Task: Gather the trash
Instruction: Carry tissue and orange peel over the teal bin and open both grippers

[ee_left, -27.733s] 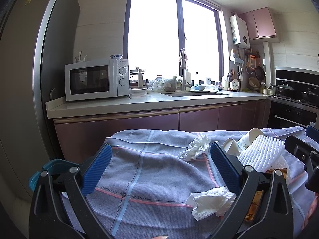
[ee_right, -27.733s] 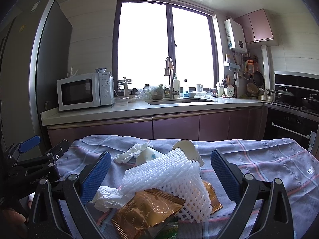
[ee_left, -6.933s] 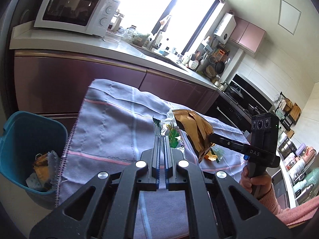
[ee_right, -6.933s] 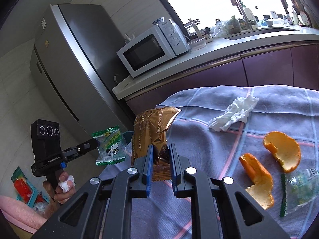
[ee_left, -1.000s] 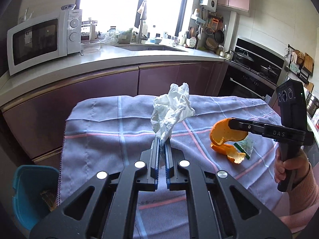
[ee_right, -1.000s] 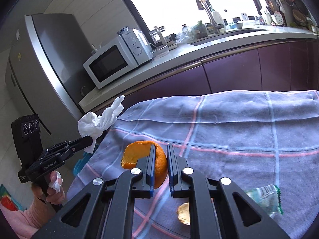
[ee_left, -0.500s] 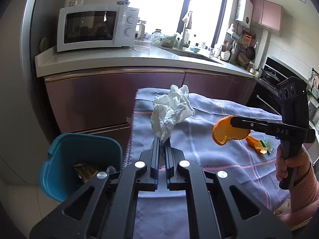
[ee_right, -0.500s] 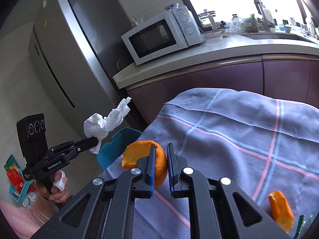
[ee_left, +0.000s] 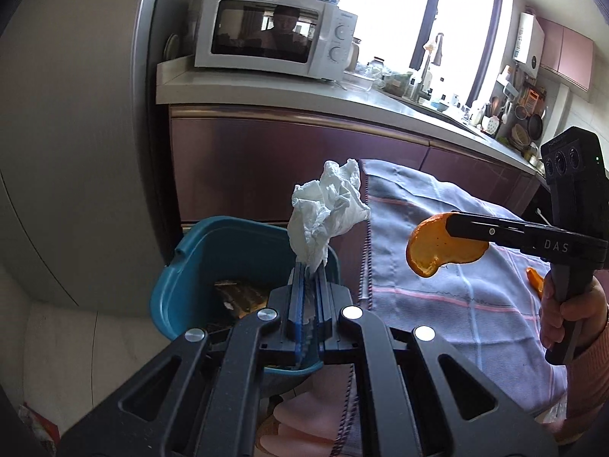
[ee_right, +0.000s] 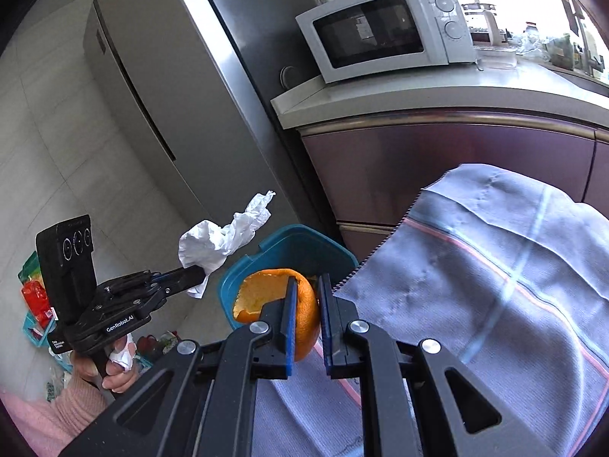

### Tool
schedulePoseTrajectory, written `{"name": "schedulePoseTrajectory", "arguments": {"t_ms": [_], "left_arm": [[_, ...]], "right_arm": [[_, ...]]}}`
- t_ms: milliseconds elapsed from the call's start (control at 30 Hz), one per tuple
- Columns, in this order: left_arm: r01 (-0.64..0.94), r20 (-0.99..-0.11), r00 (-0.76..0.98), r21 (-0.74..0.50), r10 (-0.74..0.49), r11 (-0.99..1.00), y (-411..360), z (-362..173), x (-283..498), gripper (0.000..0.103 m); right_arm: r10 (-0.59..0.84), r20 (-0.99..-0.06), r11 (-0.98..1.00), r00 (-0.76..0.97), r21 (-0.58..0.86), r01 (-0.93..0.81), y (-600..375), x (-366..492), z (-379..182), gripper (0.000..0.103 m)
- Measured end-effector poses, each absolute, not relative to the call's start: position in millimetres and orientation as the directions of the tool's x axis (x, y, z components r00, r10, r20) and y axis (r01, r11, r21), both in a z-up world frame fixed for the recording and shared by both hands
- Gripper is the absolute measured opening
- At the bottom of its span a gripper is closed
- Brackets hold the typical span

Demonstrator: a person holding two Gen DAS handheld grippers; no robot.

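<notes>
My left gripper (ee_left: pixel 309 266) is shut on a crumpled white tissue (ee_left: pixel 327 213) and holds it above the teal trash bin (ee_left: pixel 213 243), which has wrappers inside. The tissue also shows in the right wrist view (ee_right: pixel 219 238). My right gripper (ee_right: pixel 305 285) is shut on a piece of orange peel (ee_right: pixel 266 293) and holds it over the table's left edge, just beside the bin (ee_right: pixel 293 238). The peel also shows in the left wrist view (ee_left: pixel 437 247). A second piece of orange peel (ee_left: pixel 534 280) lies on the cloth behind the right gripper.
A grey-blue checked cloth (ee_right: pixel 495 266) covers the table. Behind stand purple kitchen cabinets (ee_left: pixel 285 152), a white microwave (ee_right: pixel 384 30) on the counter and a steel fridge (ee_right: pixel 171 95). Colourful packets (ee_right: pixel 34 297) lie on the floor at the left.
Both grippers have swung left from the table toward the bin. The tissue now hangs over the bin and the peel is at the table's edge beside it.
</notes>
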State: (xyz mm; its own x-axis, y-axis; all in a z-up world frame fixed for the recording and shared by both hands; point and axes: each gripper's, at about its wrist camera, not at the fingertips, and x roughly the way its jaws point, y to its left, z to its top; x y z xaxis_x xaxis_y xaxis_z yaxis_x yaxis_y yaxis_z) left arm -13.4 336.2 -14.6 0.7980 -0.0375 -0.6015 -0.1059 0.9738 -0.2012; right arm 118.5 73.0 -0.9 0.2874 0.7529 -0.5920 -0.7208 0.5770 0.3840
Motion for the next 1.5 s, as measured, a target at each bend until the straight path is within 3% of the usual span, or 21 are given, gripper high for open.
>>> {"name": "schedulePoseTrajectory", "arguments": {"t_ms": [467,1500], "left_arm": [[-0.206,-0.674,0.739,-0.201,0.018,0.958,364.4,-55.1,4.5,0.005],[-0.255,-0.733,0.68,-0.201,0.028,0.946,368.2,-97.5,32.3,0.007]], "right_arm": [[0.697,-0.683,0.574,0.217,0.351,-0.74,148.2,138.9,-25.6,0.01],[0.663,-0.73,0.598,0.166,0.383,-0.704,180.3,152.0,-56.4,0.01]]}}
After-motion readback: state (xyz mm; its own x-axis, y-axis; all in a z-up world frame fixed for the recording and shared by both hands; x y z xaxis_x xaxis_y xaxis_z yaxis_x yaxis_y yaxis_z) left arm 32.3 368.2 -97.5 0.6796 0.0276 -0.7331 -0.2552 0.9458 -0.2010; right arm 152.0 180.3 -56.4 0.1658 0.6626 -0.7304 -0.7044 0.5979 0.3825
